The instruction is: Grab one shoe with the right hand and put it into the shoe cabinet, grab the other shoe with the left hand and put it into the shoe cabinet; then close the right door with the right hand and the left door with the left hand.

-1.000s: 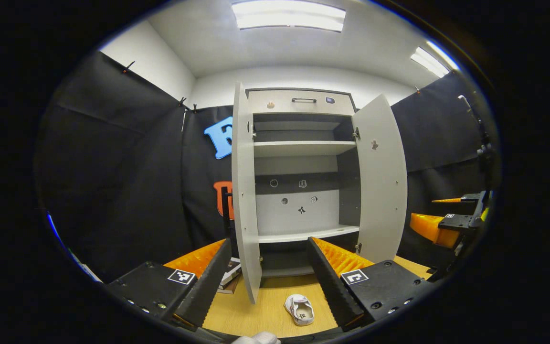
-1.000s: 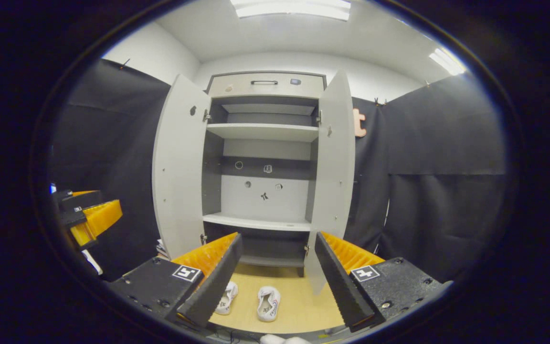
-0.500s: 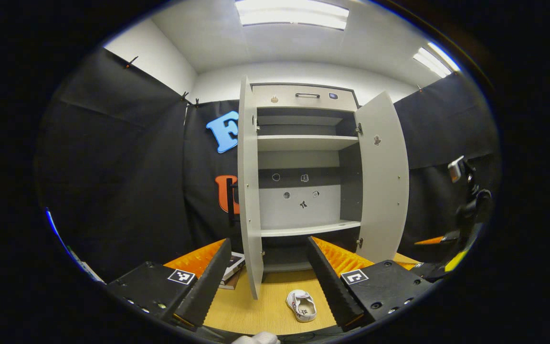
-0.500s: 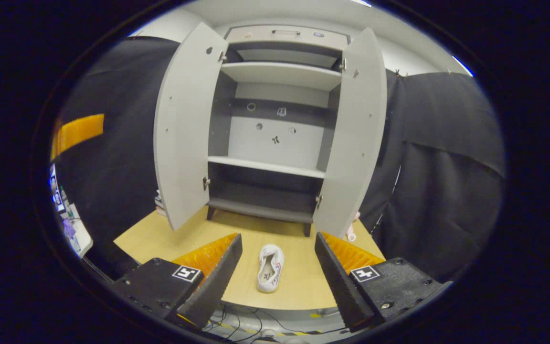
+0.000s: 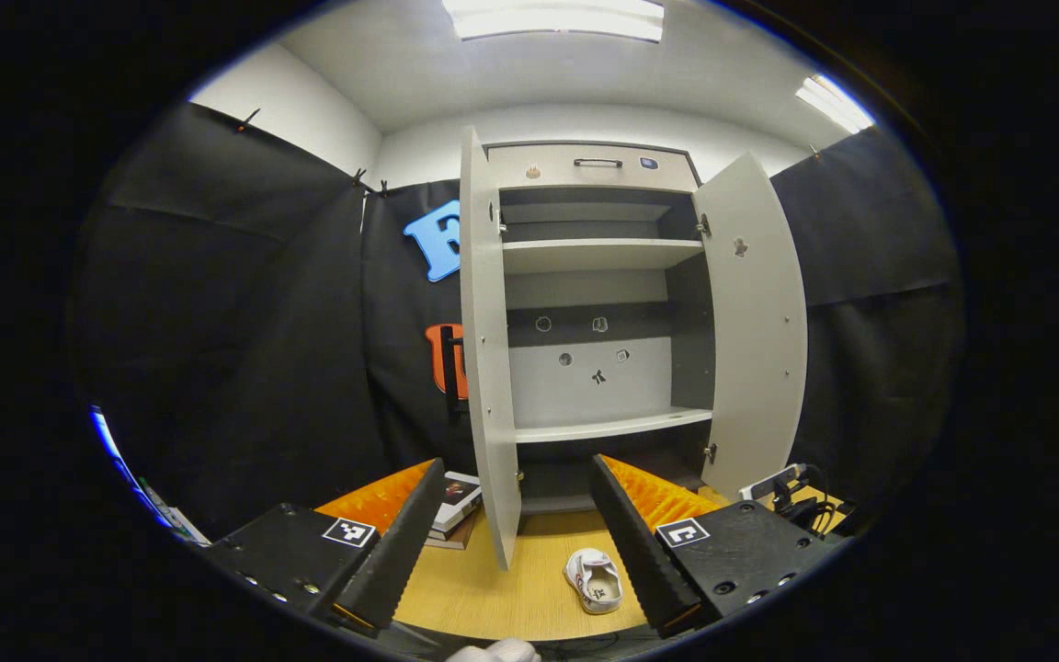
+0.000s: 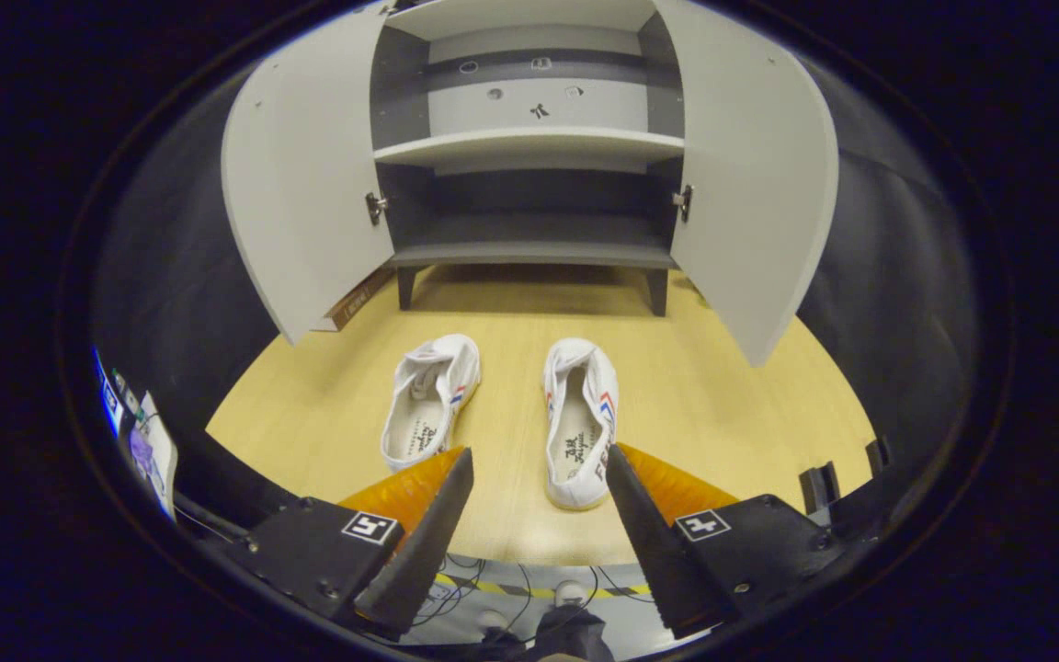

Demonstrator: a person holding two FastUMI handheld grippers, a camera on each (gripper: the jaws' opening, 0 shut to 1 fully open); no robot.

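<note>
Left gripper view: left claw (image 5: 509,538) wide open, holding nothing, hovering above the bench (image 5: 483,598). Shoe cabinet (image 5: 598,322) at 12 o'clock, left door (image 5: 485,359) and right door (image 5: 755,322) both open, shelves bare. One white shoe (image 5: 596,581) on the bench at 5 o'clock, just beside the right finger. Books (image 5: 454,501) by the left door's foot at 7 o'clock. Power strip (image 5: 773,478) at 4 o'clock.

Right gripper view: right claw (image 6: 537,501) wide open, holding nothing, tilted down over the bench (image 6: 723,405). Two white shoes side by side, toes toward the cabinet (image 6: 529,175): left shoe (image 6: 431,400) at 10 o'clock, right shoe (image 6: 578,418) between the fingers near the right one; touching or not, cannot tell. Doors open, bottom shelf (image 6: 529,253) bare.
</note>
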